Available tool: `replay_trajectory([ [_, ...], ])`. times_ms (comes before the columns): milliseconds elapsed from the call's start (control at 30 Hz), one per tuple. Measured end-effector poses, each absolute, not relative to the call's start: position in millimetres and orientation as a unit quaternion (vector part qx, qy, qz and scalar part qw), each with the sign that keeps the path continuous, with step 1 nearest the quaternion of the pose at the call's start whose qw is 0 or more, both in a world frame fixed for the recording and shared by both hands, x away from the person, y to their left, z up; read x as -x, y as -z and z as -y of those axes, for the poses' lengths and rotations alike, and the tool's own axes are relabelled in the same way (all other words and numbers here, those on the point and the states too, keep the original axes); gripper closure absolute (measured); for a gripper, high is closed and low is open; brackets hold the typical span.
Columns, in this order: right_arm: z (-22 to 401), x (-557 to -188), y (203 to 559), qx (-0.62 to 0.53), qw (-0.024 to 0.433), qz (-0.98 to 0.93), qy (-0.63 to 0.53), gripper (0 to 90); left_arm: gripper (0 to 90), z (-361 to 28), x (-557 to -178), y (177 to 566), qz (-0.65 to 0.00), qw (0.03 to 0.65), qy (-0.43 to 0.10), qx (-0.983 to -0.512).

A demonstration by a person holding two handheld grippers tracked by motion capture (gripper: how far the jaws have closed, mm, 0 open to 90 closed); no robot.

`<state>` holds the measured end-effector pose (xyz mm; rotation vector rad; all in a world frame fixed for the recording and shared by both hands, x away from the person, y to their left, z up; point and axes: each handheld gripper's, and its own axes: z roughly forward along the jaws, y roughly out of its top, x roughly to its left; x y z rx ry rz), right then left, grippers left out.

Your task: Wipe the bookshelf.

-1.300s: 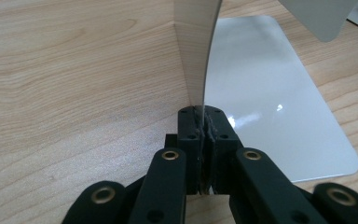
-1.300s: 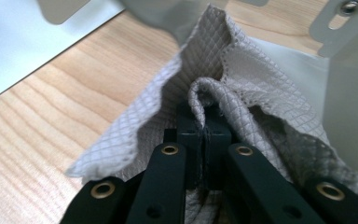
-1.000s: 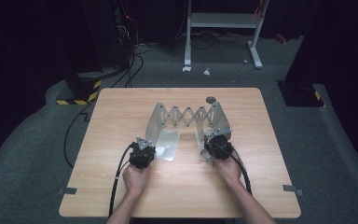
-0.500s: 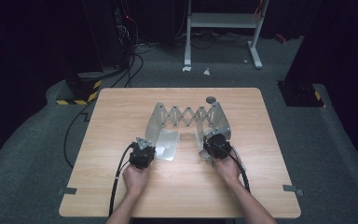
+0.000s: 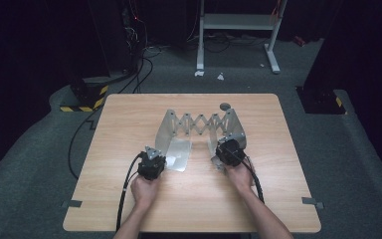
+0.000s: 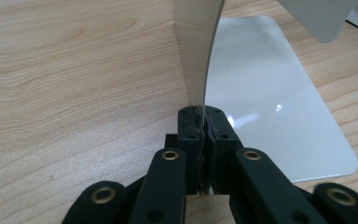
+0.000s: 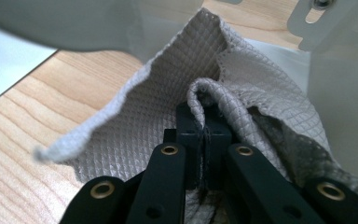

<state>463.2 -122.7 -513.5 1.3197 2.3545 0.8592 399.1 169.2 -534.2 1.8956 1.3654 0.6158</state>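
— What's on the table (image 5: 129, 124)?

— A metal rack (image 5: 199, 124): two upright end plates joined by a scissor lattice, each with a flat foot lying on the wood. It stands a little past the table's middle, and both hands are at its near side.

— Start from the left. What is the left gripper (image 5: 152, 164) doing?

— It sits at the near corner of the left foot (image 5: 179, 157). In the left gripper view its jaws are clenched on the near edge of the left plate (image 6: 196, 51), the thin sheet rising straight up from between the pads. The shiny foot spreads flat on the wood to the right of it there.

— And the middle?

— The lattice (image 5: 199, 122) spans the gap between the plates, stretched partly out. A small dark round object (image 5: 225, 106) lies on the table just behind the right plate; I cannot tell what it is.

— The right gripper (image 5: 229, 151)?

— It is against the near side of the right plate (image 5: 234, 127). In the right gripper view its jaws are clamped on a fold of grey waffle cloth (image 7: 182, 107), which bunches up around the pads. The cloth lies on the table at the foot of the right plate, with pale metal above and to the right of it.

— Anything else?

— Black cables trail back from both grippers along the forearms.
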Motion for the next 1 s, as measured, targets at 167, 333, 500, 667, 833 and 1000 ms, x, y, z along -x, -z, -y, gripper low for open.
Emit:
replay_trajectory([
  [167, 120.8, -469.3, 514.2, -0.466, 0.148, -0.816, -0.308, 88.5, 85.6, -169.4, -399.1, 534.0, -0.527, 0.353, -0.238, -0.735],
  [333, 118.1, -478.1, 514.1, -0.474, 0.145, -0.812, -0.309, 88.4, 85.7, -169.4, -399.0, 534.0, -0.527, 0.353, -0.239, -0.735],
  [500, 117.3, -481.1, 515.6, -0.479, 0.145, -0.806, -0.316, 88.4, 85.8, -169.4, -399.1, 534.0, -0.527, 0.353, -0.238, -0.735],
  [667, 120.0, -481.0, 515.1, -0.480, 0.138, -0.806, -0.317, 88.4, 85.8, -169.3, -399.2, 534.2, -0.528, 0.355, -0.238, -0.734],
  [833, 125.4, -480.0, 512.2, -0.482, 0.139, -0.807, -0.311, 88.4, 85.9, -169.4, -399.3, 534.3, -0.528, 0.356, -0.238, -0.734],
  [1000, 126.7, -480.6, 507.3, -0.483, 0.145, -0.802, -0.319, 88.4, 86.0, -169.4, -399.4, 534.3, -0.528, 0.357, -0.237, -0.733],
])
